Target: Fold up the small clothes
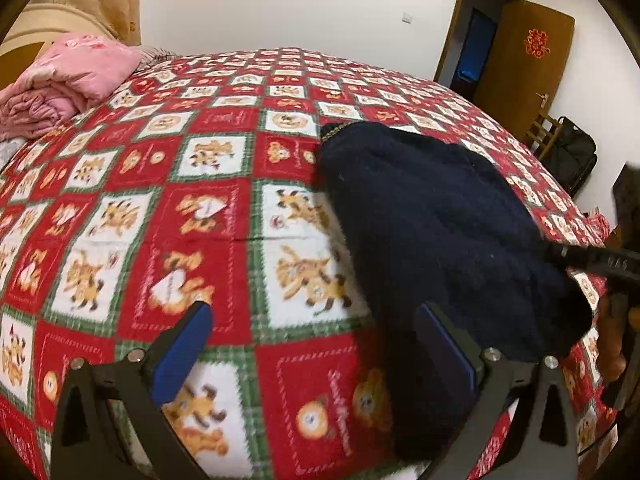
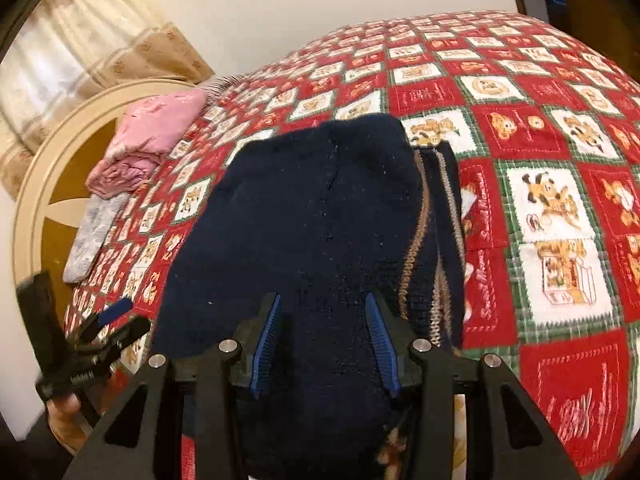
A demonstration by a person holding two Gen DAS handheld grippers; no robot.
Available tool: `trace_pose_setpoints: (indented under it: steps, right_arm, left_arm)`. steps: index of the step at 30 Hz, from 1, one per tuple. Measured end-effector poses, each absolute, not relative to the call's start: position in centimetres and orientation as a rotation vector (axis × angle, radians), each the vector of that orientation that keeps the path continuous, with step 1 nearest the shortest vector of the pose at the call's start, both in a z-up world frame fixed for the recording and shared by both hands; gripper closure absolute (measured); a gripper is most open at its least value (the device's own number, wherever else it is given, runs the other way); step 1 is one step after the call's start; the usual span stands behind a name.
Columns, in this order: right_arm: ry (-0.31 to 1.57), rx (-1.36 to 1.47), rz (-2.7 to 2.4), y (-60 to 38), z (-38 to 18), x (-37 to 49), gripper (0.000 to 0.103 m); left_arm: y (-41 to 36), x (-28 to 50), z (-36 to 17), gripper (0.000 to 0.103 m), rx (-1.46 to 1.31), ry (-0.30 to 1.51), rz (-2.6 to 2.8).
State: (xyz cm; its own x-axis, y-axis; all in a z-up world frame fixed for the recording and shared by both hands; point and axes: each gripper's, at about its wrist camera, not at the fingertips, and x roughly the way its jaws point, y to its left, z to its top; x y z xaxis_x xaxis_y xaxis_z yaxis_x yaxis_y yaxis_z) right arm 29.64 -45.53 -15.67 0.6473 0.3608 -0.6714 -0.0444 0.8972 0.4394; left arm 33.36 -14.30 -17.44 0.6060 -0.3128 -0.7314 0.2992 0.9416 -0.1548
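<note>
A dark navy knitted garment (image 1: pixel 432 220) lies folded on the red checked bedspread (image 1: pixel 224 208). In the right wrist view the garment (image 2: pixel 312 208) shows a brown-striped edge (image 2: pixel 438 236) along its right side. My left gripper (image 1: pixel 316 320) is open wide over the bedspread, just left of the garment; its right finger (image 1: pixel 444 352) overlaps the garment's near edge. My right gripper (image 2: pixel 322 304) hovers over the garment's near end, jaws partly apart, and the pads grip no fabric. Each gripper shows at the edge of the other's view: the right gripper (image 1: pixel 596 262) and the left gripper (image 2: pixel 104 332).
A folded pink quilt (image 1: pixel 68 76) sits by the round headboard (image 2: pixel 52 168), with a small grey garment (image 2: pixel 92 232) below it. A wooden door (image 1: pixel 524 64), a chair (image 1: pixel 542 136) and a black bag (image 1: pixel 572 156) stand beyond the bed's far right side.
</note>
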Motion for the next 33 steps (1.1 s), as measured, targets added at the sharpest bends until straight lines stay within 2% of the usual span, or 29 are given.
trace_pose_setpoints:
  steps: [3, 5, 6, 8, 16, 18, 19, 28, 33]
  right_arm:
    - [0.752, 0.569, 0.274, -48.0, -14.6, 28.6, 0.057]
    - [0.711, 0.573, 0.206, -49.3, -14.0, 28.3, 0.056]
    - [0.715, 0.577, 0.174, -50.1, -14.0, 28.5, 0.050]
    - [0.762, 0.587, 0.150, -51.0, -14.6, 29.1, 0.041]
    - [0.887, 0.619, 0.150, -52.0, -17.9, 31.6, 0.040]
    - [0.911, 0.648, 0.141, -52.5, -18.9, 32.0, 0.030]
    - [0.914, 0.658, 0.140, -52.6, -19.3, 32.0, 0.028]
    - [0.899, 0.681, 0.299, -51.8, -20.0, 31.9, 0.027]
    - [0.875, 0.785, 0.359, -52.7, -21.0, 33.1, 0.027]
  left_arm:
    - [-15.3, 34.1, -17.6, 0.000, 0.005, 0.855, -0.378]
    - [-15.5, 34.7, -17.5, 0.000, -0.003, 0.858, -0.395]
    - [-15.5, 34.9, -17.4, 0.000, -0.004, 0.857, -0.405]
    - [-15.5, 35.8, -17.3, 0.000, -0.018, 0.860, -0.418]
    - [-16.6, 39.1, -18.5, 0.000, -0.115, 0.951, -0.505]
    - [-17.0, 39.3, -18.8, 0.000, -0.122, 0.962, -0.529]
    - [-17.2, 39.4, -19.0, 0.000, -0.131, 0.969, -0.540]
    - [-17.6, 40.5, -20.0, 0.000, -0.202, 0.994, -0.648]
    - [-18.1, 40.8, -20.2, 0.000, -0.198, 0.992, -0.680]
